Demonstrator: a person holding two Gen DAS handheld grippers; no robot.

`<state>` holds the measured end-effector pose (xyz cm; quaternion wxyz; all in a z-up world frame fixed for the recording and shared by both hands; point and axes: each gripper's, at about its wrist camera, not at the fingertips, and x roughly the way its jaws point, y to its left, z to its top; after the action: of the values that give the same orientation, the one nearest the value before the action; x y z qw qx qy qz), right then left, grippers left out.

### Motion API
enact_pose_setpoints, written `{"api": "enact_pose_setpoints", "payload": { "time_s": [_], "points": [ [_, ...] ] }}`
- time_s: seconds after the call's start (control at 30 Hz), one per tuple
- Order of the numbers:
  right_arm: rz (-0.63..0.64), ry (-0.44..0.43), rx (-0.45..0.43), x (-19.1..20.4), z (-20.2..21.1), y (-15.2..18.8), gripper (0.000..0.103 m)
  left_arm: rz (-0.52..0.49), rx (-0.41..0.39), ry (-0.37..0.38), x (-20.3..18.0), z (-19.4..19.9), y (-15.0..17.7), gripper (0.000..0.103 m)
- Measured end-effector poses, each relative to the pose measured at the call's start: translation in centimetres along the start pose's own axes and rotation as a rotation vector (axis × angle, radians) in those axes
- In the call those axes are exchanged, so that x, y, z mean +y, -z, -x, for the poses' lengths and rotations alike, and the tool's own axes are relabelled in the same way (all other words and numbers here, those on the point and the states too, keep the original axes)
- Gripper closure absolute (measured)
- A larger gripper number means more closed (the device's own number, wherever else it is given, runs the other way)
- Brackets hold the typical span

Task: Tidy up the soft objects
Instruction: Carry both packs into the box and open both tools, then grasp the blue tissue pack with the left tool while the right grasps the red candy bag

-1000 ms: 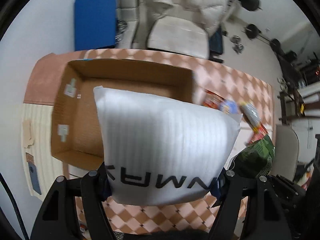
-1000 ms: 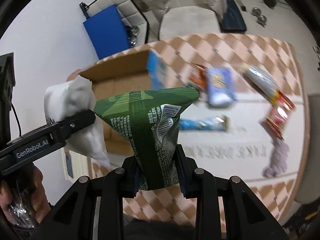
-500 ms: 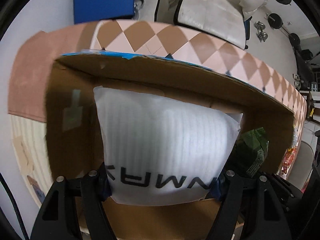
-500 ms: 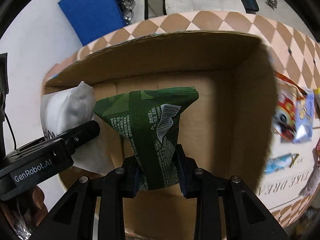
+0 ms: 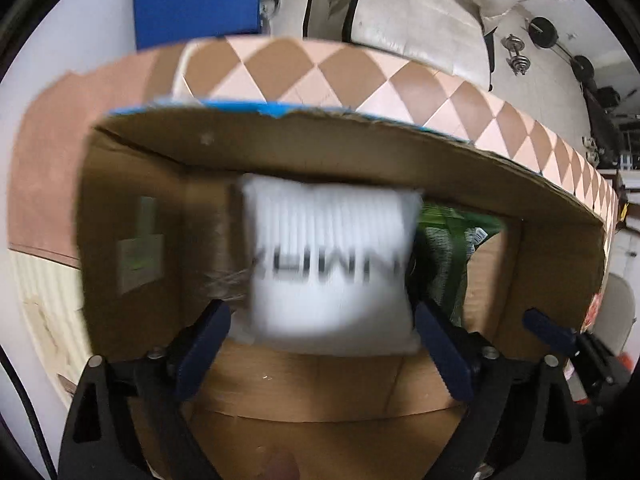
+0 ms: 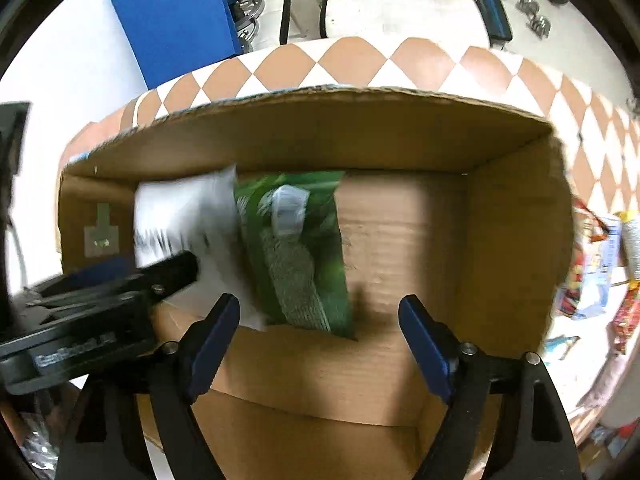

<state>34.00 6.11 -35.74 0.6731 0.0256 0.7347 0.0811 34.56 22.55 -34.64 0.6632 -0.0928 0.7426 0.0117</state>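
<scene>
Inside the cardboard box (image 6: 516,240), bare floor lies open to the right of the green bag (image 6: 304,256). The white pouch (image 5: 332,268) and my left claw (image 6: 120,292) crowd its left side.

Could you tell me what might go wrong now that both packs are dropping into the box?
1. The white pack and green bag, both blurred, may land stacked rather than flat.
2. The open left gripper and right gripper sit inside the cardboard box; lifting carelessly could snag its walls.
</scene>
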Motion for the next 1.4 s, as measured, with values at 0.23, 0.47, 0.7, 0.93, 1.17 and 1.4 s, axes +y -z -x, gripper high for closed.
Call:
{"api": "enact_pose_setpoints", "payload": {
  "time_s": [0.23, 0.47, 0.7, 0.93, 1.17, 1.4],
  "points": [
    [0.043, 0.072, -0.06, 0.6, 2.9, 3.6, 0.0, -0.033, -0.155, -0.082, -0.1, 3.8, 3.7, 0.0],
    [0.052, 0.068, -0.109, 1.6, 2.8, 5.1, 0.0, -0.004, -0.193, -0.082, 0.1, 4.9, 6.6, 0.0],
    [0.067, 0.0, -0.153, 1.3, 5.2, 7.1, 0.0, 0.039, -0.245, -0.098, -0.8, 8.3, 9.3, 0.0],
    [-0.006, -0.056, -0.26, -6.4, 11.6, 8.7, 0.0, -0.041, -0.36, -0.107, -9.1, 13.1, 10.9, 0.0],
    [-0.226, 0.068, -0.284, -24.1, 15.3, 10.8, 0.0, -0.21, -0.223, -0.004, -23.6, 8.7, 8.3, 0.0],
    [-0.456, 0.097, -0.188, -39.0, 11.2, 10.7, 0.0, -0.262, 0.076, 0.009, -34.3, -4.1, 4.5, 0.018]
  ]
}}
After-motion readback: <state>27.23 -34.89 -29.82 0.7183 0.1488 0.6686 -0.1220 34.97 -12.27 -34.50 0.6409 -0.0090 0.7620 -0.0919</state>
